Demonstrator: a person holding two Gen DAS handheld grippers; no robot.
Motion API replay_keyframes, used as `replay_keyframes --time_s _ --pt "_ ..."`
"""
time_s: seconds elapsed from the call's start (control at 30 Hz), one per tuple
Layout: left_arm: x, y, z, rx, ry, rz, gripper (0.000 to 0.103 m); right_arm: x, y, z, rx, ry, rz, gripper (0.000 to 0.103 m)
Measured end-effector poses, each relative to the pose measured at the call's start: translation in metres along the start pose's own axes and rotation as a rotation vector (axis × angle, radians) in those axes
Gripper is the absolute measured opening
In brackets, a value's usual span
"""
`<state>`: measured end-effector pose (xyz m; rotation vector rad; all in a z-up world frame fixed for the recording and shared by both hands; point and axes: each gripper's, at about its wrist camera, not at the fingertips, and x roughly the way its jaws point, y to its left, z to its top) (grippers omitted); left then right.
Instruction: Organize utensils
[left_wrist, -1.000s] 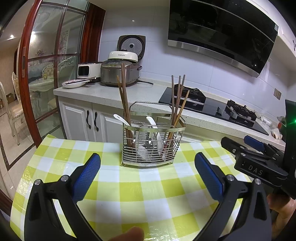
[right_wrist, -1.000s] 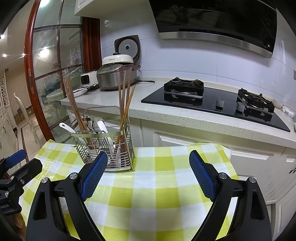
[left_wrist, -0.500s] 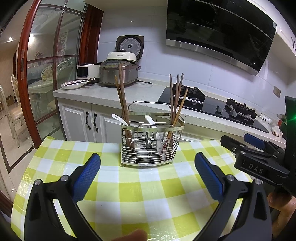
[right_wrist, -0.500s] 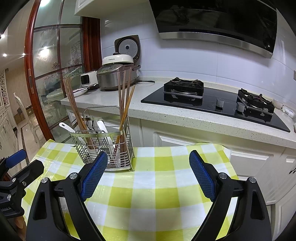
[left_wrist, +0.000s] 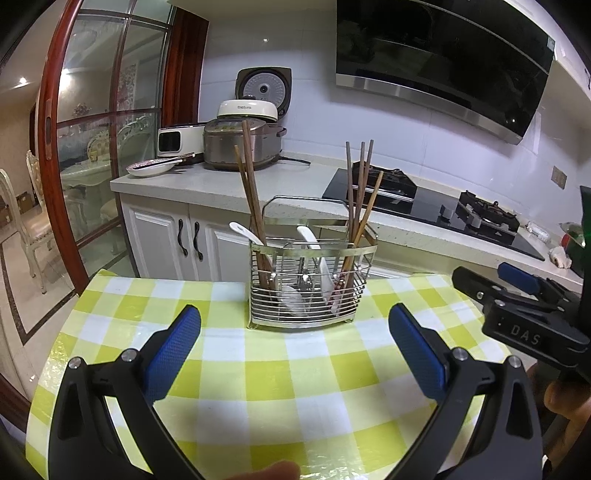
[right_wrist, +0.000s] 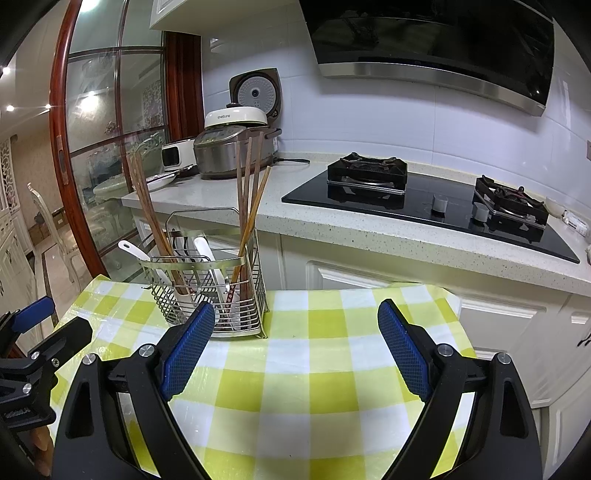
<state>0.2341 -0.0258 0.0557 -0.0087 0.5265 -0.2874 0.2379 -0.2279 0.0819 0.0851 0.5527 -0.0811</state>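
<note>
Kitchen: white stone counter (left_wrist: 207, 184), black glass hob (right_wrist: 424, 206), rice cooker (left_wrist: 240, 144) at 11 o'clock, red-framed glass door at 9.

Table with yellow-and-white checked cloth (left_wrist: 295, 387) carries one thing only.

Silver wire utensil basket (left_wrist: 310, 280) at 12 o'clock, upright near far edge; compartments keep kinds apart, likely why brown wooden chopsticks (left_wrist: 251, 199) stand in end cells and white spoons (left_wrist: 314, 243) in the middle.

Left claw (left_wrist: 295, 339): wide, empty, above cloth.

Right claw (right_wrist: 295, 339): wide, empty, basket at 11 o'clock.

Sorting appears finished.

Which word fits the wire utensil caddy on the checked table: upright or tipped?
Upright. The wire caddy stands flat on the checked tablecloth, with chopsticks and white spoons poking out of its top.
</note>
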Motion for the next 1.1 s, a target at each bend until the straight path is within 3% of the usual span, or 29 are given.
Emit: replay_keyframes --time_s 0.37,0.7,1.1 --pt "-0.001 0.003 -0.002 -0.007 -0.035 0.025 0.099 -0.001 -0.002 -0.003 -0.006 0.009 0.003 0.084" --pt "0.001 0.000 -0.004 0.000 -0.013 0.003 0.099 0.002 -0.003 -0.008 -0.008 0.022 0.005 0.084" --pt "0.003 0.002 -0.002 0.011 -0.015 0.090 0.099 0.003 -0.003 -0.011 -0.010 0.027 0.006 0.084"
